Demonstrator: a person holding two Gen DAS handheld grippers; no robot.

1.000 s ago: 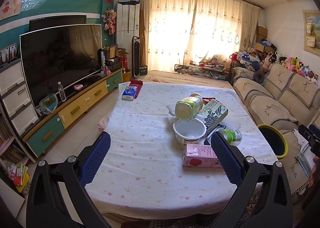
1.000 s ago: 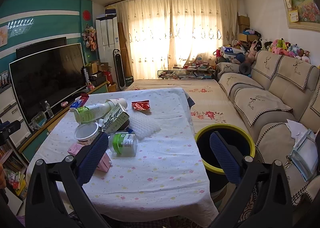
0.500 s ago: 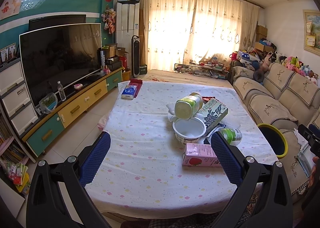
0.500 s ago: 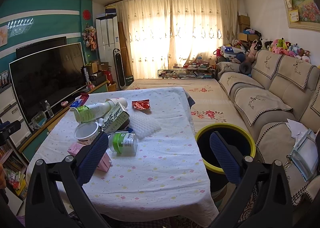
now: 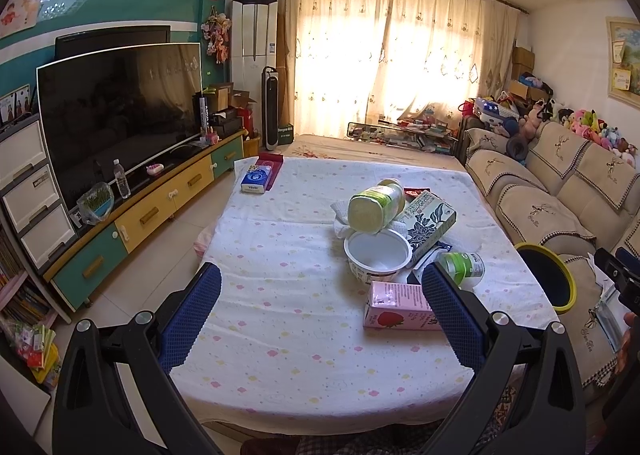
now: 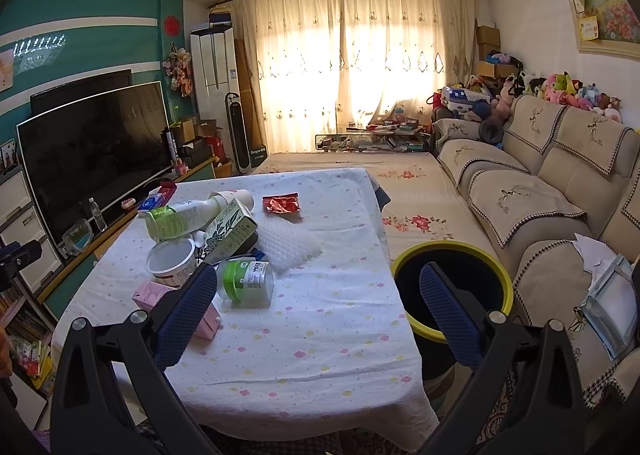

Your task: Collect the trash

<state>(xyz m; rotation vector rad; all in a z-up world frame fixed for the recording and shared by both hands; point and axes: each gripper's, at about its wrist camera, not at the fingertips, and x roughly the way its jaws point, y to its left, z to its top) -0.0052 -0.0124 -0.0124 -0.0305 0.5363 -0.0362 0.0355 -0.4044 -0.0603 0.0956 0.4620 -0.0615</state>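
Two claws, left claw (image 5: 320, 311) and right claw (image 6: 316, 309), are hovering apart and empty; the flat pink strawberry-milk carton (image 5: 398, 306) is lying crosswise, nearest the left claw's right finger.

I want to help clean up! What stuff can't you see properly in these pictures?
- Bin inside: right view, too dark, and the right gripper finger covers part.
- Pink carton: left view, the left gripper finger hides its end.
- Dark item under the green box: both views, mostly buried.
- Carton print: too small.
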